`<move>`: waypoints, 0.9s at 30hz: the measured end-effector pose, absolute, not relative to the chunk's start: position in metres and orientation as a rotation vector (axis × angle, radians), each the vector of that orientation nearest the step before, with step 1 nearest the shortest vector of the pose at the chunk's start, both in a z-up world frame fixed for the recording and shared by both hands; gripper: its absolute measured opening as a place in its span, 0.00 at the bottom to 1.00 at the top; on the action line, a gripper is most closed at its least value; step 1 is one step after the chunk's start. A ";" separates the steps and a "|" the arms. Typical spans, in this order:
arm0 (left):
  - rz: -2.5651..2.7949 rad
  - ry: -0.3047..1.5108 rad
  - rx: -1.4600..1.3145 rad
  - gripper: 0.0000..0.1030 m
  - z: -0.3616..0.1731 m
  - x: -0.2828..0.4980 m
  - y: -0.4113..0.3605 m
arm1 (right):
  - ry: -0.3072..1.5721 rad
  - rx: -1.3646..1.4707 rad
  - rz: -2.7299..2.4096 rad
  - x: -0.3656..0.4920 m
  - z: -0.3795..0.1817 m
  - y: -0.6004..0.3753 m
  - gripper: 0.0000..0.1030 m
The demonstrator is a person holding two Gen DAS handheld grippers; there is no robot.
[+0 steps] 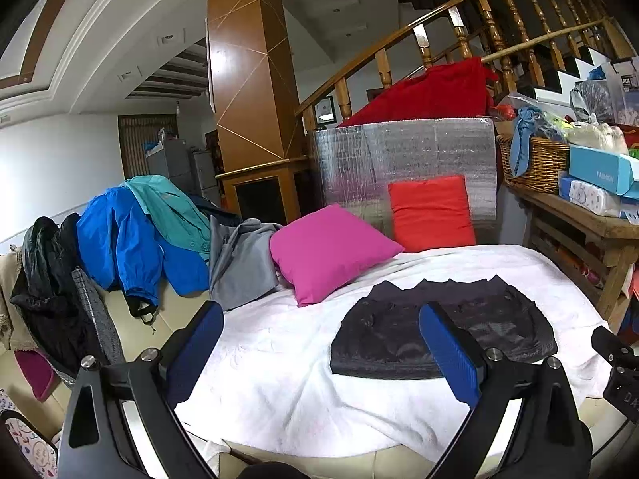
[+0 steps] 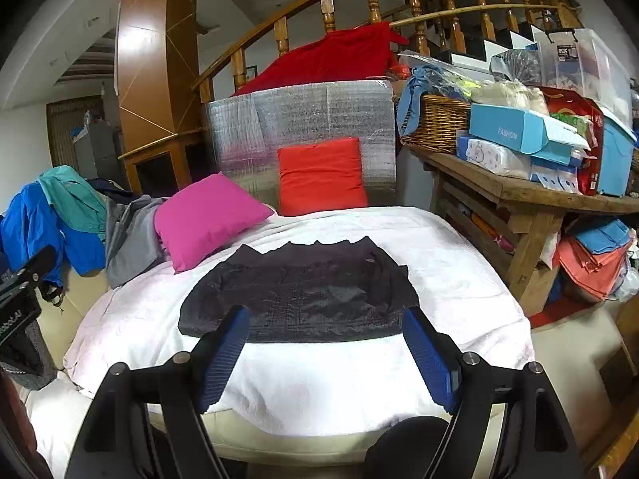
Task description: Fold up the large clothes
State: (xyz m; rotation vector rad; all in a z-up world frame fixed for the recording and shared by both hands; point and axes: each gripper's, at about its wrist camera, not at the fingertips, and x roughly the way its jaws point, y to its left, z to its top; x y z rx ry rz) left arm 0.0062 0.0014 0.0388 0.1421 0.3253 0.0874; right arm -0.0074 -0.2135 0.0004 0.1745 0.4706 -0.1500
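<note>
A dark garment (image 2: 299, 295) lies folded into a compact flat shape on the white blanket (image 2: 459, 279) that covers the couch, near the blanket's front half; the left gripper (image 1: 319, 315) hangs above the blanket's near edge with its blue-padded jaws wide apart and nothing between them, the garment just ahead and to its right; the right gripper (image 2: 323, 319) hovers over the garment's near edge, jaws likewise spread and holding nothing; a pink cushion (image 2: 207, 219) rests just beyond the garment's left corner, an orange cushion (image 2: 321, 177) leans upright against the silver padded panel (image 2: 299, 119) behind; more clothes, among them a blue jacket (image 1: 127, 239), a teal shirt (image 1: 171, 207) and a grey garment (image 1: 239, 259), are heaped to the left; a wooden shelf (image 2: 519, 195) with a wicker basket (image 2: 435, 123) and boxes stands at the right.
</note>
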 end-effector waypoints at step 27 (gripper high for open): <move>0.092 0.364 0.156 0.96 0.030 0.010 0.004 | 0.494 0.179 -0.131 -0.002 -0.008 -0.202 0.79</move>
